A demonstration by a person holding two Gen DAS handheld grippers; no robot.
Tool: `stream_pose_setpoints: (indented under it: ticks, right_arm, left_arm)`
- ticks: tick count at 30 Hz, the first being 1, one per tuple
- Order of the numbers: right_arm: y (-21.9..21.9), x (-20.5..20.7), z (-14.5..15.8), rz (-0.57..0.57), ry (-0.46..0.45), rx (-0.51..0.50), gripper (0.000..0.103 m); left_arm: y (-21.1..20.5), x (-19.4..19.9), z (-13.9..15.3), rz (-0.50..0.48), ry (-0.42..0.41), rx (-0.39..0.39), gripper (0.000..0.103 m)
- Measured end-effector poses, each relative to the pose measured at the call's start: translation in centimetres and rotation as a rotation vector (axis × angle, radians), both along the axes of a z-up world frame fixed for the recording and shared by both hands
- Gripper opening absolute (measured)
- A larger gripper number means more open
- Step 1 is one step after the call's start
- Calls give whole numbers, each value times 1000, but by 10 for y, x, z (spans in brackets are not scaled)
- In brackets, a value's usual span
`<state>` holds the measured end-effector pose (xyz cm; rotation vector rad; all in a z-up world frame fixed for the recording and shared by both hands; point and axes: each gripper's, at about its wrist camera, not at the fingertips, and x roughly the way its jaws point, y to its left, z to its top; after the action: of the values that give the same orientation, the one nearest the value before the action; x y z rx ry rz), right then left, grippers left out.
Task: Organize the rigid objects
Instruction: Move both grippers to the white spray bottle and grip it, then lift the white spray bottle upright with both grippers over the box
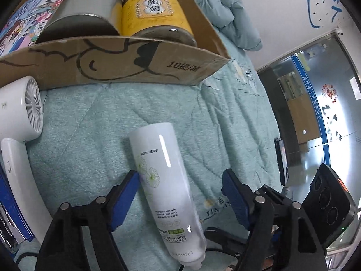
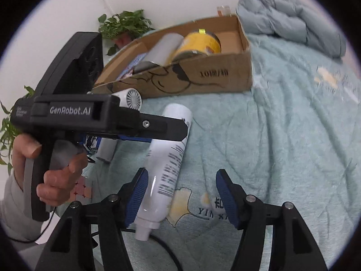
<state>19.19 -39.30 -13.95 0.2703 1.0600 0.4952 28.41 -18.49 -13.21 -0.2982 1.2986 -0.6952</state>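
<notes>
A white toner bottle lies on the teal quilt, cap toward me; it also shows in the right wrist view. My left gripper is open with its jaws on either side of the bottle, the left pad touching it. My right gripper is open, low over the quilt, the bottle beside its left pad. A cardboard box behind holds a yellow jar, a grey cylinder and a colourful book. The box shows too in the right wrist view. A white hair dryer lies left of the bottle.
A folded teal duvet sits at the back right of the bed. A potted plant stands behind the box. The right gripper's body is at the bed's right edge, by a glass door. A cable runs under the bottle's cap.
</notes>
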Motion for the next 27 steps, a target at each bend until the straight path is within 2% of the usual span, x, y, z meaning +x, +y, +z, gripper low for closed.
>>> stream_pose_setpoints:
  ticks: [2,5,10,14,19,23,27]
  right_arm:
    - [5,4,-3,8,27,20,61]
    - [18,10,-7,42,64,71,51]
    - [38,19,-14,41,96,12,49]
    - [41,22,-15,44,108,4,48]
    - [39,27,-3,23,94,21,46]
    - [33,39,22,2,27,28,44]
    - [32,54,44,-5,-30,21,43]
  left_arm:
    - [1,3,-6,4,21,6,59]
    - [-1,6,-21,7,57,32,50]
    - [0,11,-23,10,56,27,47]
    - [1,10,-18,11,53,31,45]
    - [4,1,19,28,-43,44,43]
    - [7,4,55,50,-137,22,42]
    - [6,17,90,44,-222,32,42]
